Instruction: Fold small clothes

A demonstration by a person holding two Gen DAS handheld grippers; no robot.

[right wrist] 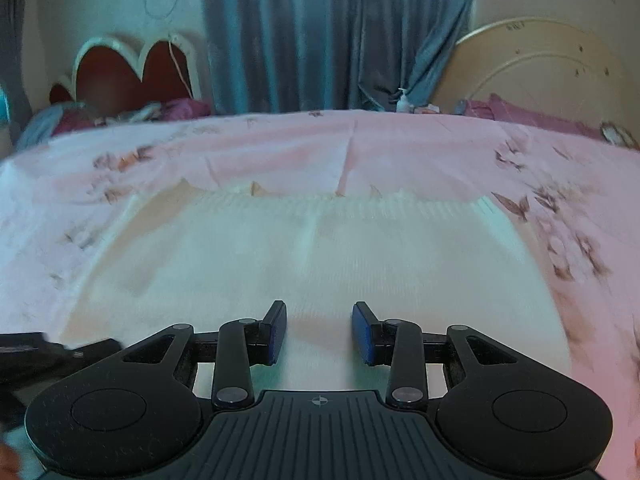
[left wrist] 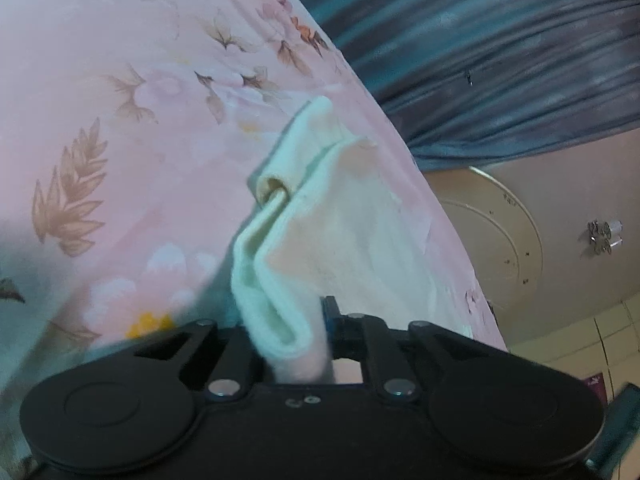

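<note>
A white ribbed knit garment [right wrist: 320, 256] lies spread flat on a pink floral bedsheet [right wrist: 400, 148]. In the left wrist view a bunched, folded edge of the garment [left wrist: 352, 220] rises from the sheet [left wrist: 120, 100] into my left gripper [left wrist: 304, 332], which is shut on that fold. The cloth hides the left pad, and only the blue right pad shows. My right gripper [right wrist: 319, 332] hovers just over the garment's near middle. It is open, and its blue pads stand apart with only flat fabric below them.
Blue-grey curtains [right wrist: 320, 32] hang behind the bed. A red scalloped headboard [right wrist: 132, 68] is at back left, and a round beige board [right wrist: 532, 64] leans at back right. A small bottle [right wrist: 404, 102] and purple cloth [right wrist: 532, 118] sit along the far bed edge.
</note>
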